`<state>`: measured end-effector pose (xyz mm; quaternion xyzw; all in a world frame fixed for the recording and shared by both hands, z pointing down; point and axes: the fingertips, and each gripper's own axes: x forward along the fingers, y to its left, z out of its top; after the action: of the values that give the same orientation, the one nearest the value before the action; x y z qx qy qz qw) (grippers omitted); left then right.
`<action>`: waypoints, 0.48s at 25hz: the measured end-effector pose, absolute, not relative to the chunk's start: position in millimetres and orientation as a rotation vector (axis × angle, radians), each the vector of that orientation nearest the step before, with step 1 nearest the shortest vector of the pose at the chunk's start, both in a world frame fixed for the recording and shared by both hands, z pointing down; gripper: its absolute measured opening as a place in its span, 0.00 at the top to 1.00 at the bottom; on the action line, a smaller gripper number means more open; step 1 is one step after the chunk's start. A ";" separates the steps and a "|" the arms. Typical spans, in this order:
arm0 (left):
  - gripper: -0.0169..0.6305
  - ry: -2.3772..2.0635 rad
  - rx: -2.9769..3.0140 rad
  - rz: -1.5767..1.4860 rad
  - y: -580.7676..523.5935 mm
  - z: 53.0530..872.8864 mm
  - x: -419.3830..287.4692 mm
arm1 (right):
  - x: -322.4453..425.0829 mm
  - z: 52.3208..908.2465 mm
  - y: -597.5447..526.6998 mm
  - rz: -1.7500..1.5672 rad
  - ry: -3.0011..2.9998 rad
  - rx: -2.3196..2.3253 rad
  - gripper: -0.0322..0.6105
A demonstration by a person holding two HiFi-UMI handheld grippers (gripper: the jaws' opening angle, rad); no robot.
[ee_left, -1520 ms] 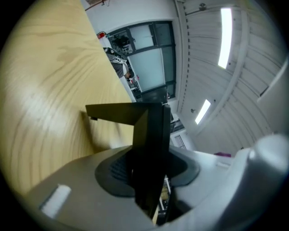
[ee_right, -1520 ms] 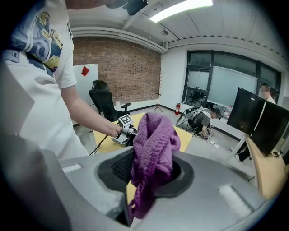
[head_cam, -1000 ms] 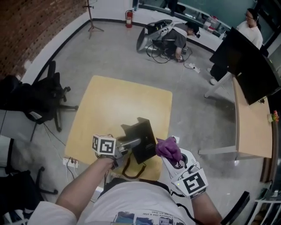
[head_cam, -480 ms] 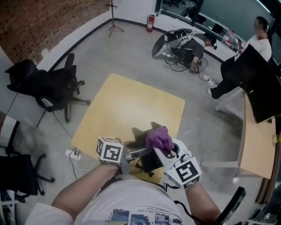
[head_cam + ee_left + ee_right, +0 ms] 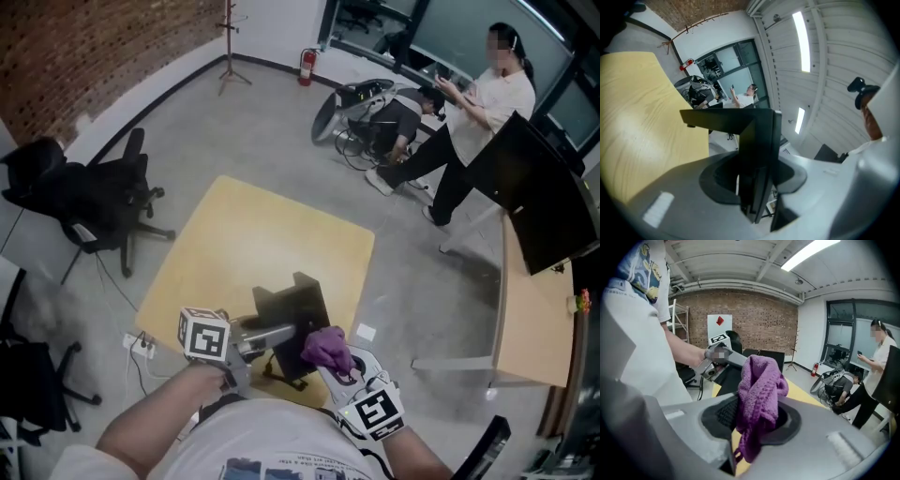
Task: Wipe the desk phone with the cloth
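Clamping the phone (image 5: 298,309) in the left gripper (image 5: 752,183), raised over the table (image 5: 253,234). Pinching the cloth (image 5: 759,390) in the right gripper (image 5: 754,425), just beside the phone. Probably mid-wipe, unfinished.

Premises: open-plan office or lab workspace. Evidence: brick wall (image 5: 84,52), bare concrete floor (image 5: 253,122), black swivel chair (image 5: 94,202), fire extinguisher (image 5: 306,66), glazed partition (image 5: 450,23), wooden desk (image 5: 530,319) with monitor (image 5: 539,202).
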<state>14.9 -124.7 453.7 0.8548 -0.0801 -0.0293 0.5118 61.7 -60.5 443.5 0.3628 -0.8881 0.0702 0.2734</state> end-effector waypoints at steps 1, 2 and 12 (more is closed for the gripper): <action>0.69 -0.193 2.059 -0.074 -125.9 452.3 13.5 | 63.4 446.3 -55.5 0.193 -2.375 0.967 0.79; 0.69 -0.193 2.061 -0.077 -126.4 450.7 12.4 | 65.2 447.8 -51.1 0.196 -2.362 0.959 0.79; 0.69 -0.131 2.093 -0.037 -118.2 441.3 16.5 | 63.9 358.1 -93.0 -0.029 -2.427 1.093 0.79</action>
<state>16.5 -118.2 441.3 0.8649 -0.0543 -0.0151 0.4988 63.9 -93.0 358.1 0.3988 -0.8857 -0.0108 0.2376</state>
